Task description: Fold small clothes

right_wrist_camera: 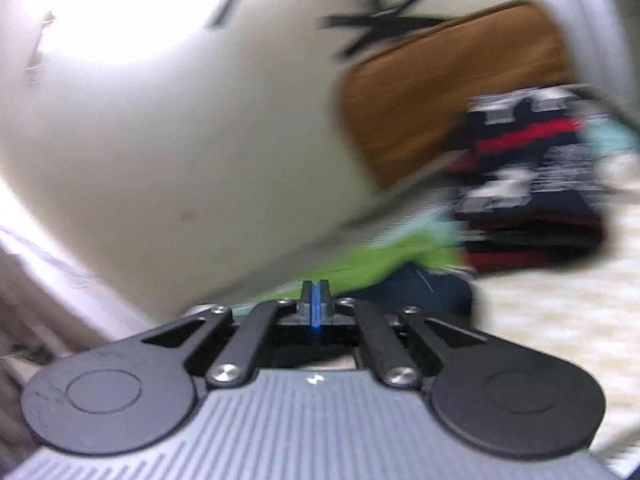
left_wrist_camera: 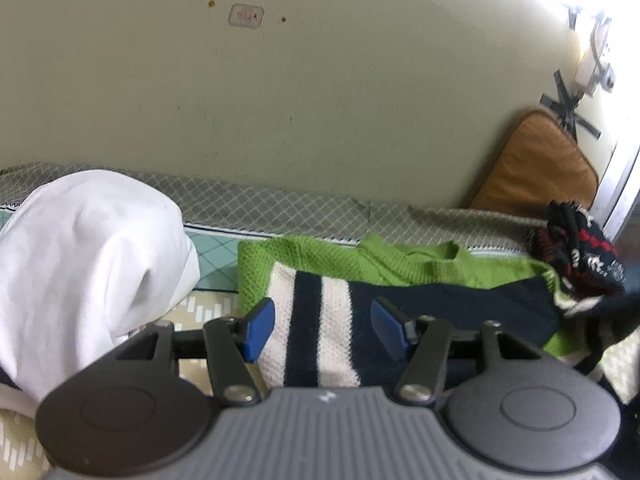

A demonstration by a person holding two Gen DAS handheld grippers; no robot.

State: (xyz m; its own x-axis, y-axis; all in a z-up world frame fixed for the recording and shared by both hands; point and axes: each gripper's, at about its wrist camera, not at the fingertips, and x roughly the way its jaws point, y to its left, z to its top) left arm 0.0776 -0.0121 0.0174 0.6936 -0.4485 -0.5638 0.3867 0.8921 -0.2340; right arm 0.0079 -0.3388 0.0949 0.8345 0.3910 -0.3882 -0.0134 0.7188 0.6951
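Observation:
A small knit sweater [left_wrist_camera: 400, 280], green with cream and navy stripes, lies flat on the bed. My left gripper [left_wrist_camera: 324, 326] is open just above its striped lower part, blue pads on either side of a navy stripe. My right gripper [right_wrist_camera: 315, 300] is shut with its pads pressed together and nothing visible between them; its view is blurred by motion. The sweater shows there as a green and navy patch [right_wrist_camera: 400, 264] just beyond the fingertips.
A white garment heap [left_wrist_camera: 88, 256] lies left of the sweater. A dark patterned red-and-white garment [left_wrist_camera: 580, 256] lies at the right, also in the right wrist view [right_wrist_camera: 532, 184]. A brown cushion [left_wrist_camera: 536, 164] leans on the wall [left_wrist_camera: 320, 100] behind the bed.

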